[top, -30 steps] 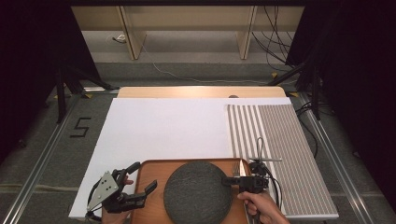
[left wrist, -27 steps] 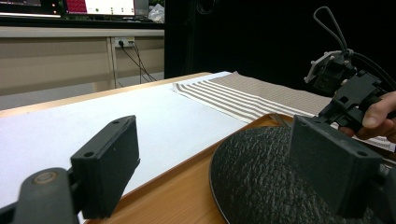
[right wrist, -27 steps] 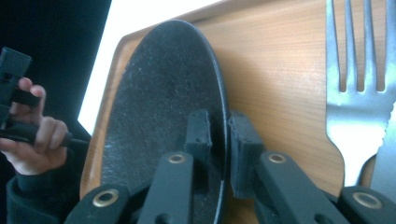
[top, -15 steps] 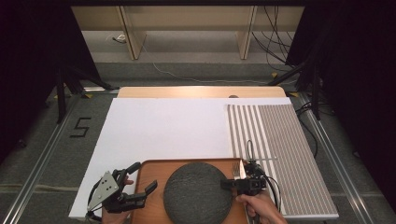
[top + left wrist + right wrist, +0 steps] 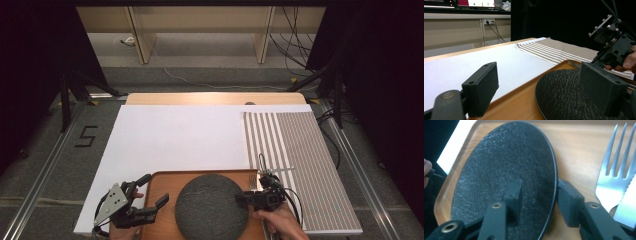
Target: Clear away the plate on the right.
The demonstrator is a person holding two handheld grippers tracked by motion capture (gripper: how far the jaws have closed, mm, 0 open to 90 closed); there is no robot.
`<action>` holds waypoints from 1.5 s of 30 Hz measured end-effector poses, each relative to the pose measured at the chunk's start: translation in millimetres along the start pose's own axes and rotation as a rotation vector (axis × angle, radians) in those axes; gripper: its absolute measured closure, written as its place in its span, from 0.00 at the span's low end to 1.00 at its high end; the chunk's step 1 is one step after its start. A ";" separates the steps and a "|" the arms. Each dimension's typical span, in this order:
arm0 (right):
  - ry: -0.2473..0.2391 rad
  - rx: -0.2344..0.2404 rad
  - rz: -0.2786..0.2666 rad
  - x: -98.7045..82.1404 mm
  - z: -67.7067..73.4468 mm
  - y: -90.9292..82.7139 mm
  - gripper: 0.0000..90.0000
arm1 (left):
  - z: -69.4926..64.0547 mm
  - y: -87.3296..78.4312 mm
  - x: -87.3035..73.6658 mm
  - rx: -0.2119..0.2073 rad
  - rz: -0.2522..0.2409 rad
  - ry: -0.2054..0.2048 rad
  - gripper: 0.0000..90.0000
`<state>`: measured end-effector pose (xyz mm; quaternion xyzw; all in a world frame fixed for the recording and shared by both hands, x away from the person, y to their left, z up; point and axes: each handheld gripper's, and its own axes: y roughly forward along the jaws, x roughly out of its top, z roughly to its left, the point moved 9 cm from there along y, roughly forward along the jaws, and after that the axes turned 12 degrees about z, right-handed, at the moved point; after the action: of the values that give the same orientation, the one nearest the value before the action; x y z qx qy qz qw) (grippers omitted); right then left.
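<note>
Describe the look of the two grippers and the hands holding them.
Both grippers are black, with two blocky flat fingers on hinged links with brass-coloured pivot pins. The left gripper carries a grey three-cornered plate on top. The right gripper has a black cable looping from it and small metal fittings on top. The right hand is bare, no sleeve visible.

The plate (image 5: 212, 206) is dark charcoal, nearly black, with a fine pebbled speckle. It lies on a warm orange-brown wooden tray (image 5: 162, 182). The fork (image 5: 614, 173) is bright silver — so is the serrated knife (image 5: 627, 205) beside it. The placemat (image 5: 300, 160) is grey-brown with pale cream stripes. The table (image 5: 175, 135) is covered in plain white — a light wood edge behind. Each hand-held gripper, left (image 5: 152, 192) and right (image 5: 245, 200), is black.
</note>
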<state>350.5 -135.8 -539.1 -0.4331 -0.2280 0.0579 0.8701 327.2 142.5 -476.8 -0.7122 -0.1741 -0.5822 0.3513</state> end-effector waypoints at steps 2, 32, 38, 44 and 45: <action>-0.027 -0.023 -0.008 0.4 2.3 -3.1 0.59 | -0.4 0.1 -0.1 -0.001 0.001 -0.001 0.18; -0.350 -0.064 -0.295 7.9 35.8 -49.4 0.31 | 0.6 2.3 -2.8 -0.022 0.027 -0.017 0.18; -0.375 -0.069 -0.316 7.2 37.6 -52.5 0.30 | 0.6 1.9 -2.6 -0.021 0.027 -0.017 0.18; -0.397 -0.081 -0.322 5.2 38.7 -53.0 0.29 | 0.8 1.5 -2.4 -0.020 0.027 -0.016 0.18; -0.402 -0.078 -0.322 4.6 39.4 -53.3 0.29 | 0.8 1.4 -2.4 -0.020 0.027 -0.015 0.18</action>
<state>331.8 -138.7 -475.4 -0.4040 -0.4646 -0.0054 0.7880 328.1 142.5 -479.5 -0.7223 -0.1614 -0.5739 0.3505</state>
